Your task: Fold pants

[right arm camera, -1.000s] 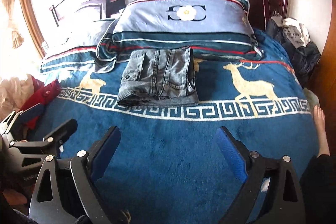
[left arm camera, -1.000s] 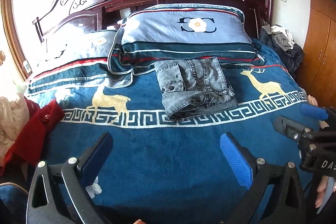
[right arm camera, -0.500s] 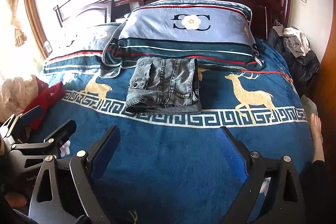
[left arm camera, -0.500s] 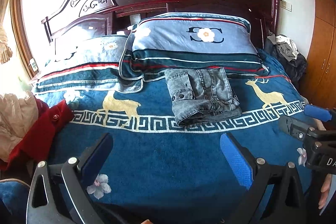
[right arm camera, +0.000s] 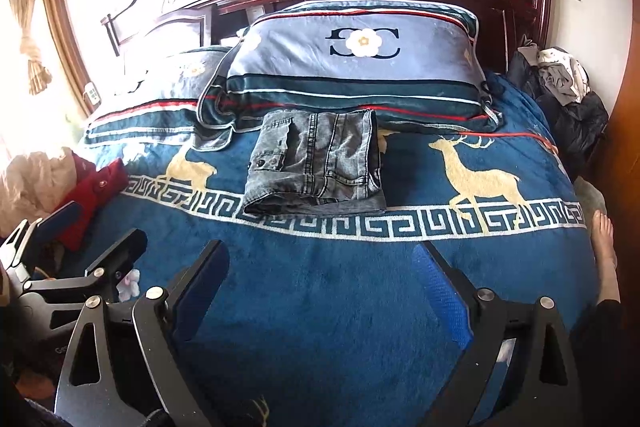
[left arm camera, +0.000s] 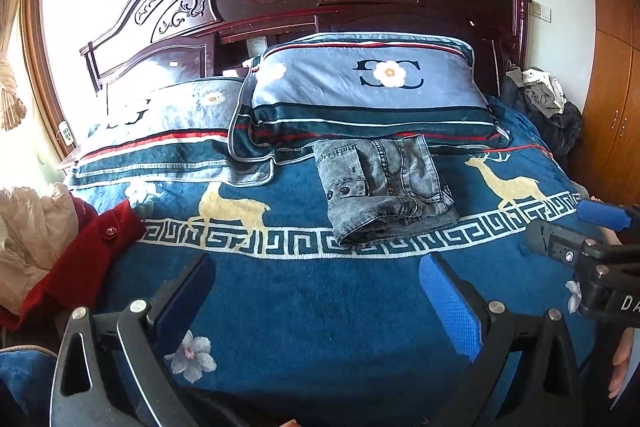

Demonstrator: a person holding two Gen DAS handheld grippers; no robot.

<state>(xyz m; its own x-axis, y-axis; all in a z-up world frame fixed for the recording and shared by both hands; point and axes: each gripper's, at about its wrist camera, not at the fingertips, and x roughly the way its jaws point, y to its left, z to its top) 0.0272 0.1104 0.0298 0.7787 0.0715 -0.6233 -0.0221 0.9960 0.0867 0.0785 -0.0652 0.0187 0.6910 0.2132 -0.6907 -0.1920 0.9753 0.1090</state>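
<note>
Left wrist view: the pants [left arm camera: 386, 187] are lying as a compact folded bundle on the blanket [left arm camera: 304, 307], their far edge touching the pillow [left arm camera: 368, 95] and their near edge resting on the blanket's key-pattern band. The left gripper [left arm camera: 316, 303] is hovering well short of the pants, jaws spread wide and holding nothing. The right gripper [left arm camera: 592, 235] is showing at the right edge, also clear of the pants.

Right wrist view: the pants [right arm camera: 316, 163] are sitting square below the pillow [right arm camera: 352, 67], layers stacked, button edge facing left. The right gripper [right arm camera: 320, 291] is hanging wide apart and empty, well back from the pants.

Judgement: the fold appears complete. Good practice here is keeping both grippers off the bundle while pulling away, since any snag on the thick near roll could be springing the layers apart. If tidying, press only lightly on top.
</note>
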